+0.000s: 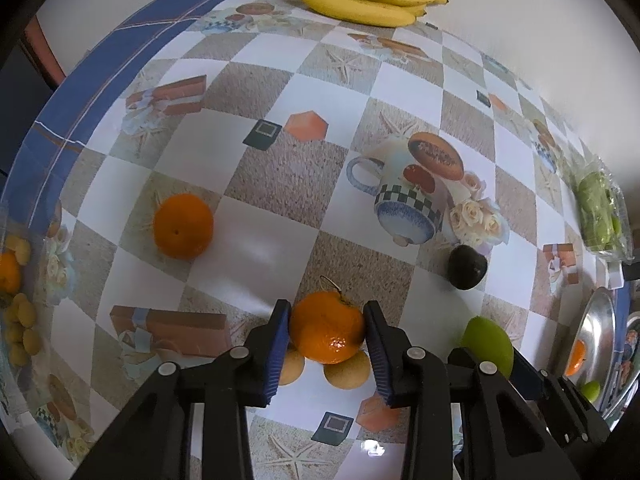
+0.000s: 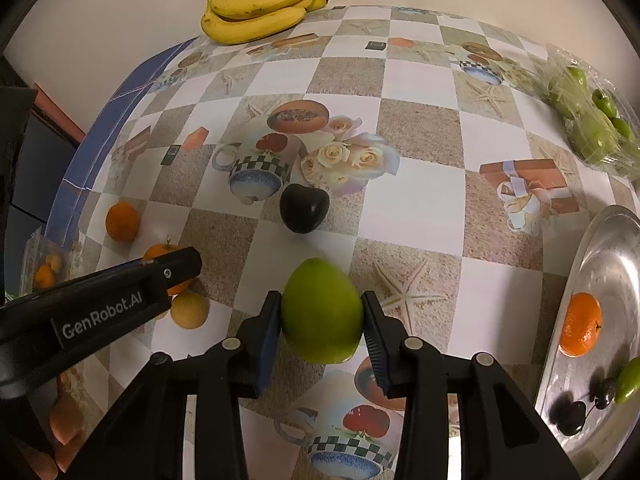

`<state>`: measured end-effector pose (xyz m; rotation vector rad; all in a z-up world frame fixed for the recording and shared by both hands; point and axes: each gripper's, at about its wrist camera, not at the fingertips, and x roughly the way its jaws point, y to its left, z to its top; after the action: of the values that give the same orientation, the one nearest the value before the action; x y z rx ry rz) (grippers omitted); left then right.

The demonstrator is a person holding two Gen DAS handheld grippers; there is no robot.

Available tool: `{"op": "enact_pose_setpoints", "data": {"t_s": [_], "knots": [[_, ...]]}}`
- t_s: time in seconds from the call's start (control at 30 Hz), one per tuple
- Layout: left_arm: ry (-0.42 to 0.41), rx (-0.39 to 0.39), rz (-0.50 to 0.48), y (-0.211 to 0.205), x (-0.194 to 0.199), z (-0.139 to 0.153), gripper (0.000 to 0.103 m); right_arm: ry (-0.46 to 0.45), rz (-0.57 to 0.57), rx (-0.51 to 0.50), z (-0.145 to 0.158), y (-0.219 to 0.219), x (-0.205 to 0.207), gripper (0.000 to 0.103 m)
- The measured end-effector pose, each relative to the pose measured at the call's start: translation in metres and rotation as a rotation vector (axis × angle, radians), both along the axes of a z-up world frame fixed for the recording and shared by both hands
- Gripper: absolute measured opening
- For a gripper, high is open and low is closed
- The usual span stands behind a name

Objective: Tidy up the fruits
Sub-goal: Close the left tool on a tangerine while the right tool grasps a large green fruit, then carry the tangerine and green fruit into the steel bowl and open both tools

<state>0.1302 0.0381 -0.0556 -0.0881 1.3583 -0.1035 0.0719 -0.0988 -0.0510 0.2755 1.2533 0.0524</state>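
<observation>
My left gripper [image 1: 326, 338] is shut on an orange mandarin [image 1: 326, 330] and holds it just above two yellowish round fruits [image 1: 346, 370]. My right gripper [image 2: 320, 322] is shut on a green mango [image 2: 322, 312], which also shows in the left wrist view [image 1: 490, 342]. A second orange [image 1: 183, 226] lies to the left. A dark avocado [image 2: 304, 208] lies on the cloth past the mango. A steel tray [image 2: 612, 248] at the right holds an orange [image 2: 581, 324], dark cherries [image 2: 572, 416] and a small green fruit [image 2: 628, 380].
A banana bunch [image 2: 260, 8] lies at the far edge by the wall. A plastic bag of green fruits [image 2: 592, 128] sits far right. A clear container of small yellow and orange fruits [image 1: 16, 300] sits at the left edge. The table has a checkered printed cloth [image 1: 268, 176].
</observation>
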Motion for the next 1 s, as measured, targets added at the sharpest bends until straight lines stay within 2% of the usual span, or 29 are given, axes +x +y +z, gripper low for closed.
{"op": "enact_pose_setpoints", "data": {"t_s": [0.37, 1.0], "knots": [[-0.106, -0.009, 0.005, 0.000, -0.007, 0.043, 0.039, -0.029, -0.020, 0.006, 0.026, -0.016, -0.012, 0.041], [-0.159, 0.010, -0.006, -0.033, -0.024, 0.065, 0.039, -0.022, -0.117, -0.020, 0.043, -0.072, -0.041, 0.041]]}}
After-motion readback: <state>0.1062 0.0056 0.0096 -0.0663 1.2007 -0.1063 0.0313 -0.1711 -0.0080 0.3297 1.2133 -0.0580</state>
